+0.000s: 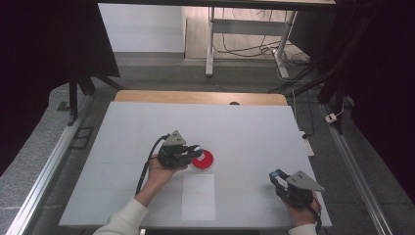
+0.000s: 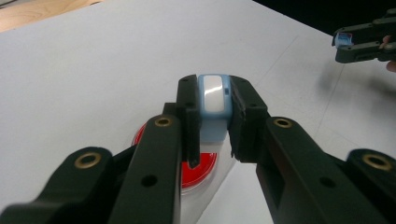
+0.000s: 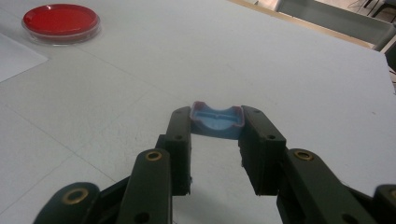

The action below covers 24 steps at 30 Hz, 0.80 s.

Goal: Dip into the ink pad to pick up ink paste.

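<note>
Left gripper sits over the near-left edge of the red dish, jaws clamped on a pale blue piece with a white face turned toward the camera; seen in the left gripper view, that piece hangs directly above the dish, whether touching it or just clear I cannot tell. The dish is a shallow round one with a clear rim and red fill, resting on the white table just beyond the far right corner of a white sheet. Right gripper is held well to the right of the dish, near the table's front edge, jaws clamped on a second blue piece, a small curved cap-like part with a darker rim, open side up. In the right gripper view this piece is pinched between the two pads and sits clear above the table, with the dish far off at upper left. In the left gripper view the right gripper appears at upper right with its blue piece at the tips. A cream sleeve covers the left forearm.
</note>
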{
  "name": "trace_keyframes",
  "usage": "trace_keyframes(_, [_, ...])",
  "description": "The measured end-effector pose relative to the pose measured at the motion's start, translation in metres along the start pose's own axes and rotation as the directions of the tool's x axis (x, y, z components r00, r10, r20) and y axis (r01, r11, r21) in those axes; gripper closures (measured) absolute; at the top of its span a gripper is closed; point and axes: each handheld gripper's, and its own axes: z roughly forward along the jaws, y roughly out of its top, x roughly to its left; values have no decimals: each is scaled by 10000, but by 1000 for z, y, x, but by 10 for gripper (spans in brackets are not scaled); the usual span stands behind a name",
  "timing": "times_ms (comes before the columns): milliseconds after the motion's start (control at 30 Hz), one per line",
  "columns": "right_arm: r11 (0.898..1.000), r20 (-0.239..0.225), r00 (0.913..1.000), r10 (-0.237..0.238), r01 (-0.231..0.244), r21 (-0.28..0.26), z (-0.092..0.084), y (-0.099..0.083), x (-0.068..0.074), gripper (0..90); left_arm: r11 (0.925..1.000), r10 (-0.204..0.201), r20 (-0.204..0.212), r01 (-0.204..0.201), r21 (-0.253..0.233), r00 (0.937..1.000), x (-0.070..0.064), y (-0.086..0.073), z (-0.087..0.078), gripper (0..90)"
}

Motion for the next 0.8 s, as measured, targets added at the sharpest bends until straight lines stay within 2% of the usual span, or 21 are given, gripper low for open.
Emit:
trace_keyframes(167, [10000,-8,10000,-52,52,74,1,0,1,647,9999,53,-141,-51,123,9999,1,-1,8,757])
trace_keyframes(800, [9999,-35,10000,-93,93,130,3,0,2,647,9967,448,-486,-413,705,9978,4,-4,20,757])
